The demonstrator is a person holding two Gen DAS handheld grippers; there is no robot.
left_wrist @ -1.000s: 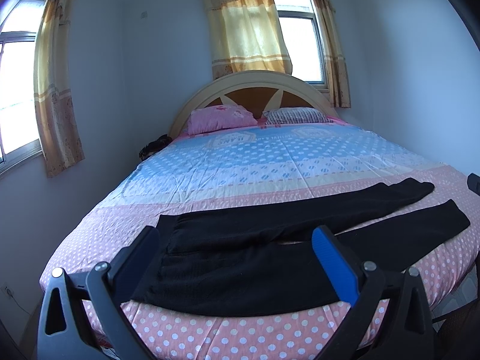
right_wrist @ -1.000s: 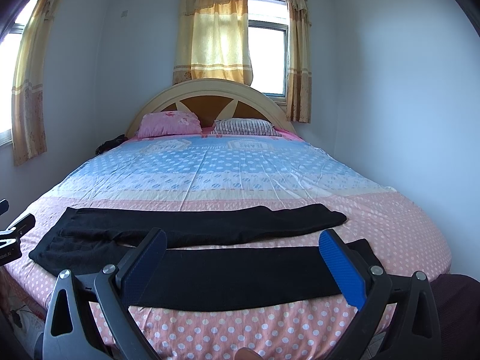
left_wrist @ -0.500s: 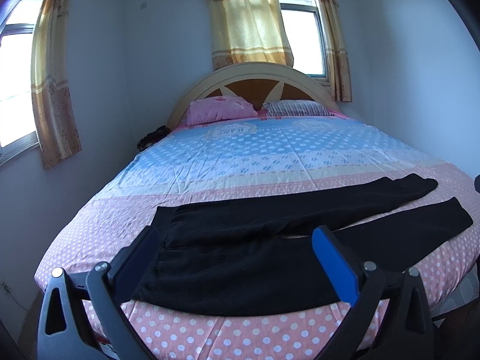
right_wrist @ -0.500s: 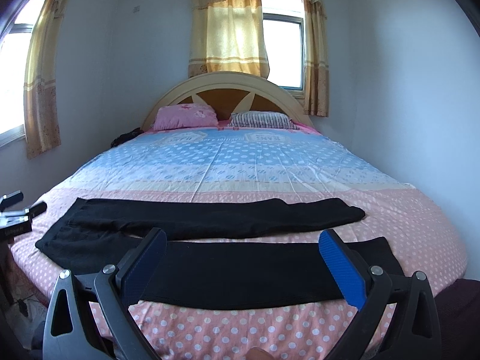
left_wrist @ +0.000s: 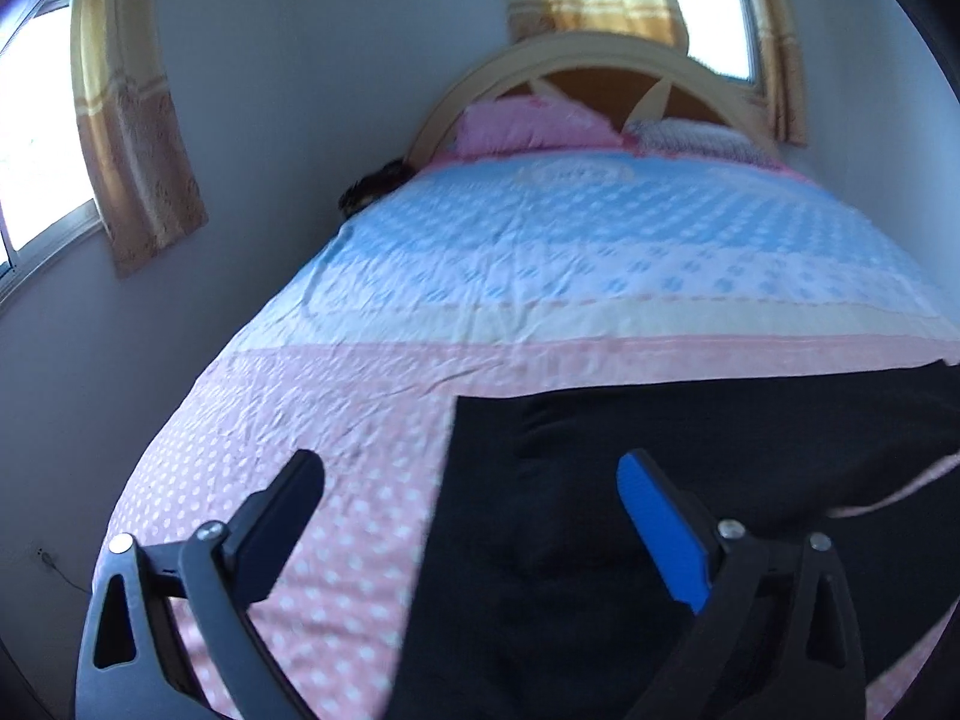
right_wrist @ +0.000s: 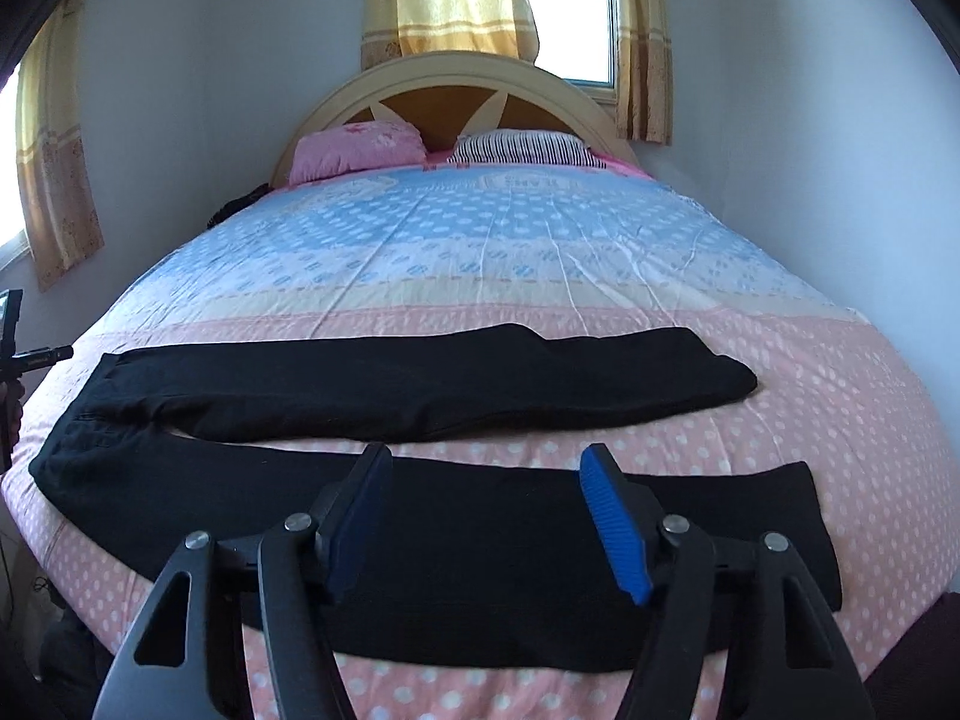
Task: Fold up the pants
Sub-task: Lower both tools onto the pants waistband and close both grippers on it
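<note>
1. Pants (right_wrist: 420, 384): black, flat on the bed (right_wrist: 480, 252), laid crosswise at the near, pink-dotted end. Waist to the left in the right view, legs to the right.
2. Far leg (right_wrist: 540, 372): straight; its hem ends short of the right bed edge.
3. Near leg (right_wrist: 750, 516): lies parallel, nearer me. A pink strip of sheet shows between the two legs.
4. Waist (left_wrist: 540, 450): fills the lower right of the left view. Its left edge runs down the frame, approx. between my L fingers. That view is blurred.
5. L gripper (left_wrist: 471, 477): I hold it over the waist edge, pointing down at the bed. Jaws wide apart and have just been closing a little. Left finger (left_wrist: 282, 516) is over pink sheet, blue-padded right finger (left_wrist: 660, 528) over black cloth. Nothing clamped; cloth contact: cannot tell.
6. R gripper (right_wrist: 486, 462): I hold it over the near leg, approx. mid-length, pointing down. Jaws partly apart and have just been closing. Both blue pads (right_wrist: 612, 528) frame black cloth, no grip on it.
7. Bkgd: pink pillow (right_wrist: 354, 144) and striped pillow (right_wrist: 522, 147) lie against the arched headboard (right_wrist: 456, 78); yellow curtains (right_wrist: 444, 0) hang at the window behind.
8. The L gripper's body shows at the left edge of the right view, beside the waist end.
</note>
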